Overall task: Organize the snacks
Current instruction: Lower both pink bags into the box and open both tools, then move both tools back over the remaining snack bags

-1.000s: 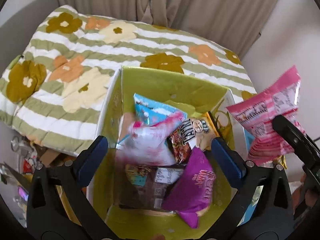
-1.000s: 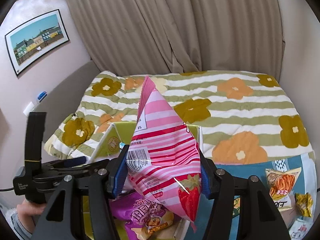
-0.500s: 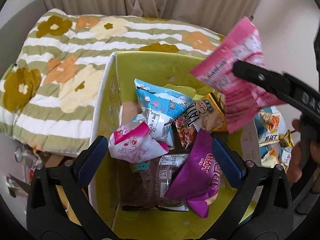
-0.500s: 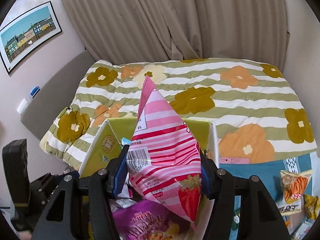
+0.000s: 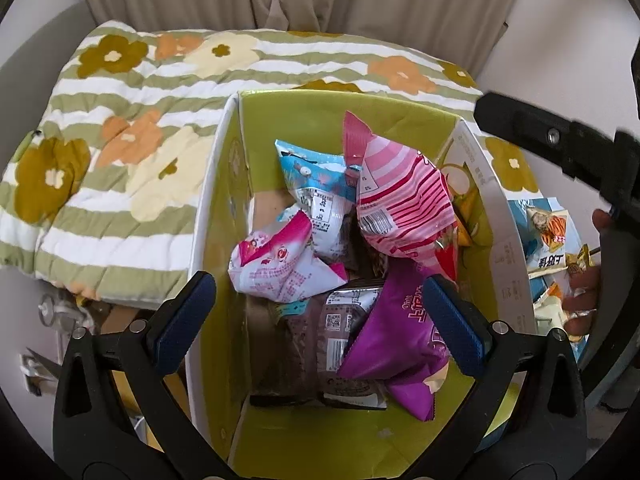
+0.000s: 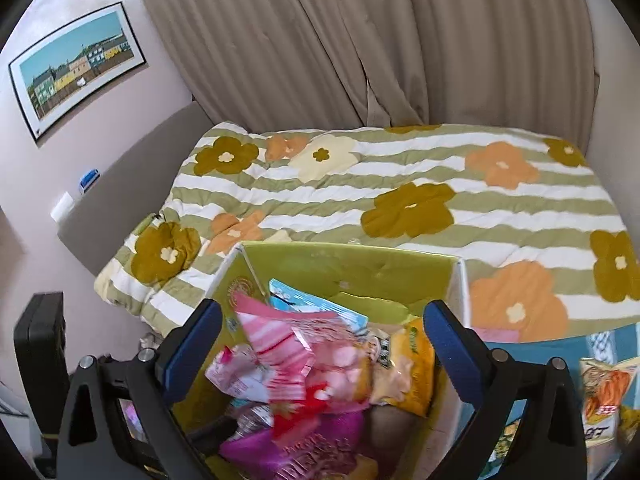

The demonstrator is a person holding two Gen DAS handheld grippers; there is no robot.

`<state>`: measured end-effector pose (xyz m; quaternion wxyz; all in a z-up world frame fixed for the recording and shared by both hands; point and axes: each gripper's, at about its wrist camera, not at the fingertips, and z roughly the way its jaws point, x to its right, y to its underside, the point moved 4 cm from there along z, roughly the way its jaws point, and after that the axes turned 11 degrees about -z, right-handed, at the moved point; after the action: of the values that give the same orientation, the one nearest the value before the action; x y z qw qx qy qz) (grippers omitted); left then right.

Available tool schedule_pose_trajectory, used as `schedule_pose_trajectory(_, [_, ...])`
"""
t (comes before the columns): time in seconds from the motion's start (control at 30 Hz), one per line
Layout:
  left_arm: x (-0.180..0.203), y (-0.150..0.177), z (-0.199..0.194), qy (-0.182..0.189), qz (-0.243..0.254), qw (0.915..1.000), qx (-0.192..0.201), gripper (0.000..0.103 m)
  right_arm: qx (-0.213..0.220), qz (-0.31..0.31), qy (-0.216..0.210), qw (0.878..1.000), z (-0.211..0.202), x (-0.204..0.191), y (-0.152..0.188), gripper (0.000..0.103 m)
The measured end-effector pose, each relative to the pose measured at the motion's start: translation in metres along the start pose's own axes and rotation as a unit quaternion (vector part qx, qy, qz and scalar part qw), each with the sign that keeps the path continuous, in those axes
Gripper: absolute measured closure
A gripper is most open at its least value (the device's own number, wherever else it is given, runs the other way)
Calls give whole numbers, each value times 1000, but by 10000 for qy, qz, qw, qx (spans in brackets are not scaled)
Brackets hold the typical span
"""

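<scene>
A green cardboard box [image 5: 352, 116] [image 6: 360, 268] stands at the edge of the bed and holds several snack bags. A pink striped bag [image 5: 404, 204] [image 6: 288, 344] lies loose on top of the pile, blurred in the right wrist view. Around it are a blue bag [image 5: 316, 176], a pink-and-white bag [image 5: 280, 268], a purple bag [image 5: 400, 332] and a yellow bag [image 6: 412, 364]. My right gripper [image 6: 322, 344] hangs over the box, its jaws opening wide, clear of the pink bag below. My left gripper [image 5: 318, 316] is open above the box with nothing between its fingers.
A flowered green-striped quilt [image 6: 400, 184] covers the bed behind the box. More snack bags [image 5: 550, 236] [image 6: 604, 392] lie on a blue cloth to the right. Curtains [image 6: 320, 40] and a framed picture [image 6: 76, 68] are on the walls. Clutter sits on the floor at left [image 5: 52, 320].
The right gripper's jaws have spread and let go of the pink striped bag, which has dropped into the box onto the other snacks. The left gripper has stayed open over the box.
</scene>
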<state>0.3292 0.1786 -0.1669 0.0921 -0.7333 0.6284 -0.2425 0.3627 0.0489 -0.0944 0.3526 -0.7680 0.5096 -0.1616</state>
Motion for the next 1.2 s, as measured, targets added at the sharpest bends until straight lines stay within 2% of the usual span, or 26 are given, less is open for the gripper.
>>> schedule_pose_trajectory(0.33, [8,2,-22,-48,114,9996,273,1,85,88,145,9998,-22,3,4,3])
schedule_pose_trajectory(0.57, [31,15,-60,-145,142,9978,636,1,329,77,59,9994,-61,1,11,3])
schedule_pose_trajectory(0.8, [81,45,-83,1,237,9963,825,1,505,-54,60,9987,-116,18,35,2])
schedule_pose_trajectory(0.97, [131,72,-83,216,352,9966,717,1,560,123,341,9978,-160,54,70,2])
schedule_pose_trajectory(1.2, [207,117,-75,336,633,9957,584,1,622,424,815,9938,-217,109,122,2])
